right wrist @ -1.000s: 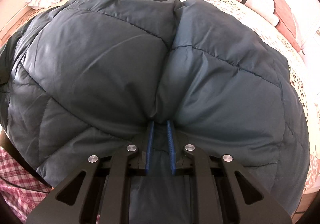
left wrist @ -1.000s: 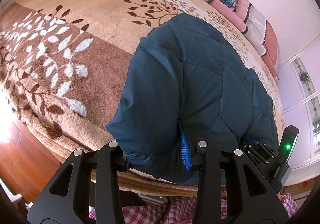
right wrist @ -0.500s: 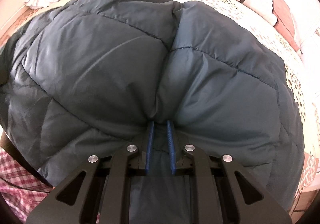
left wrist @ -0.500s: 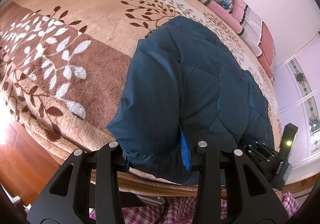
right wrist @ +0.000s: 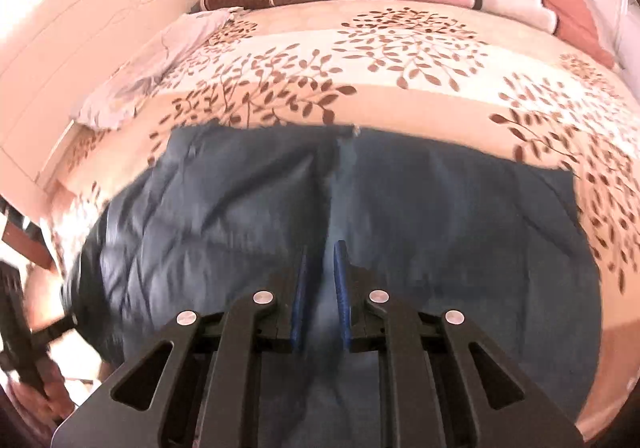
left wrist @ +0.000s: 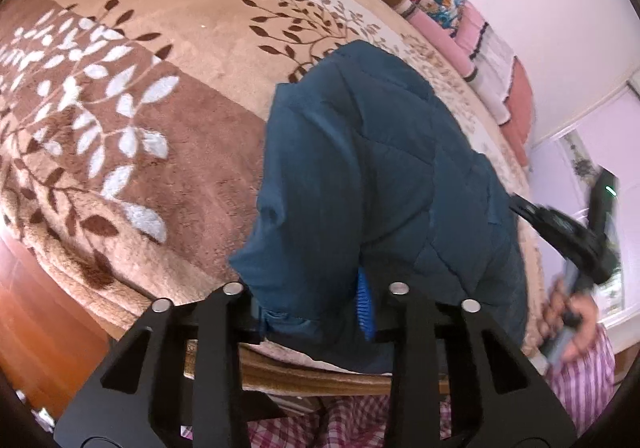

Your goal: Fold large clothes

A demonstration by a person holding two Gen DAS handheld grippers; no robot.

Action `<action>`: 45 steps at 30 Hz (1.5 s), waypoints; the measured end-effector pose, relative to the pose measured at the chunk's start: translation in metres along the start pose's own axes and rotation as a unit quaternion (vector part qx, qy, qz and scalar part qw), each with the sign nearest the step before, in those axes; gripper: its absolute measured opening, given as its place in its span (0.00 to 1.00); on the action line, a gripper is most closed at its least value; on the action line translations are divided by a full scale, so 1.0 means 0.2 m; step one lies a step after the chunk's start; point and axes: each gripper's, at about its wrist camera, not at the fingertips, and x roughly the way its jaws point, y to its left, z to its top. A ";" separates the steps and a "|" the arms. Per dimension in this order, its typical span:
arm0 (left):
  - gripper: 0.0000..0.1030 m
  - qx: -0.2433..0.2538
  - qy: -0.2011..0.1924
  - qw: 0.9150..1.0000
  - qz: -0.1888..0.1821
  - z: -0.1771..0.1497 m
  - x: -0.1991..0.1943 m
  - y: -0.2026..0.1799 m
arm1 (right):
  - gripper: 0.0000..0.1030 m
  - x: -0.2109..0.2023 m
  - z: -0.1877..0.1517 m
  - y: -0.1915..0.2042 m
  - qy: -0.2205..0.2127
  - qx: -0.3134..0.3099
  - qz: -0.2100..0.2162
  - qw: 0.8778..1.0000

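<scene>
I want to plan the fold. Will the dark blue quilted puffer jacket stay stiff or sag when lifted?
The dark blue quilted puffer jacket probably sags: it drapes from the left gripper and the right gripper. Its sheen suggests slippery fabric; puffy panels likely spring back.

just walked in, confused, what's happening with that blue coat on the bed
A person is folding a dark blue quilted jacket on the leaf-patterned bedspread, using hand-held tongs. The left tongs have just been closing on the jacket's near edge. The right tongs pinch a fold of the fabric. The fold is not yet finished.
</scene>
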 end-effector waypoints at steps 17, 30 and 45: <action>0.17 0.031 -0.036 0.997 -0.058 0.04 -0.11 -0.13 | 0.04 0.47 0.10 -0.27 0.103 0.132 0.050 0.985; 0.16 0.146 -0.083 0.983 -0.069 0.06 -0.28 -0.47 | 0.07 -0.43 -0.39 -0.32 -0.020 0.069 0.060 0.996; 0.14 0.326 -0.083 0.932 -0.137 -0.13 -0.36 -1.28 | 0.08 -0.17 -0.80 -0.64 0.032 0.198 0.106 0.974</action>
